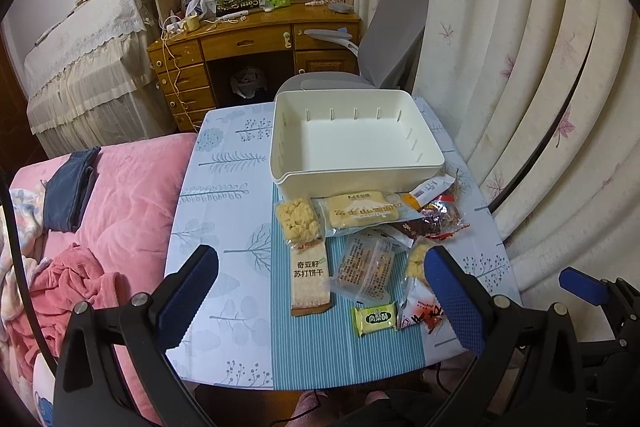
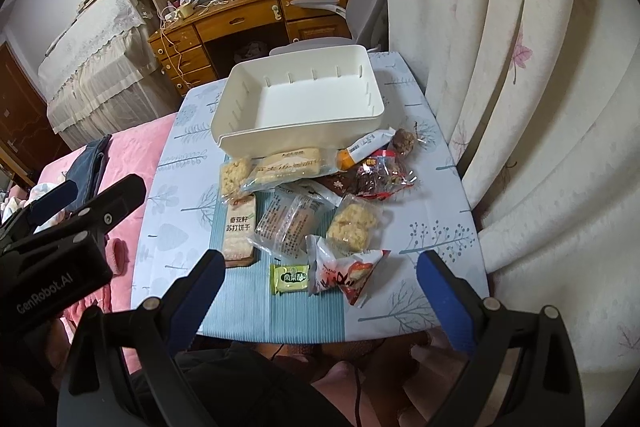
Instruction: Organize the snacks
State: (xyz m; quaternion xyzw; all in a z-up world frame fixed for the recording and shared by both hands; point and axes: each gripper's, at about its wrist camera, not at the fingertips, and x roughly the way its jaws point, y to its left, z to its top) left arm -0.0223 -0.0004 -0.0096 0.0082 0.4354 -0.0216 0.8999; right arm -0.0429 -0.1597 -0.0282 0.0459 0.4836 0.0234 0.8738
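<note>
1. Currently the left claw (image 1: pixel 320 291) hangs above the near edge of the tabletop (image 1: pixel 224 211), fingers spread wide, nothing between them.
2. Right claw (image 2: pixel 318 285) sits in a like pose, just right of the left one, fingers also spread wide and holding nothing. Its blue pads (image 2: pixel 444 301) frame the nearest snacks.
3. Hidden: the left claw's right finger covers part of the red-and-white packet (image 1: pixel 416 307) in the left view; the right view shows that packet whole. Print on most wrappers is too small to read.
4. White bin (image 1: pixel 360 169) stands at the far side of the tabletop, upright, with nothing inside; slotted ribs line its inner walls.
5. Snacks lie loose on the striped mat (image 1: pixel 344 359), in front of the bin: a long cracker pack (image 1: pixel 310 279), a green packet (image 1: pixel 374 319) near the front edge, a clear-wrapped biscuit pack (image 1: pixel 366 267), two crumbly yellow cakes (image 2: pixel 354 225), a pale bread bar (image 1: pixel 362 213) touching the bin's front wall, and dark red wrappers (image 1: pixel 440 219) to the right.
</note>
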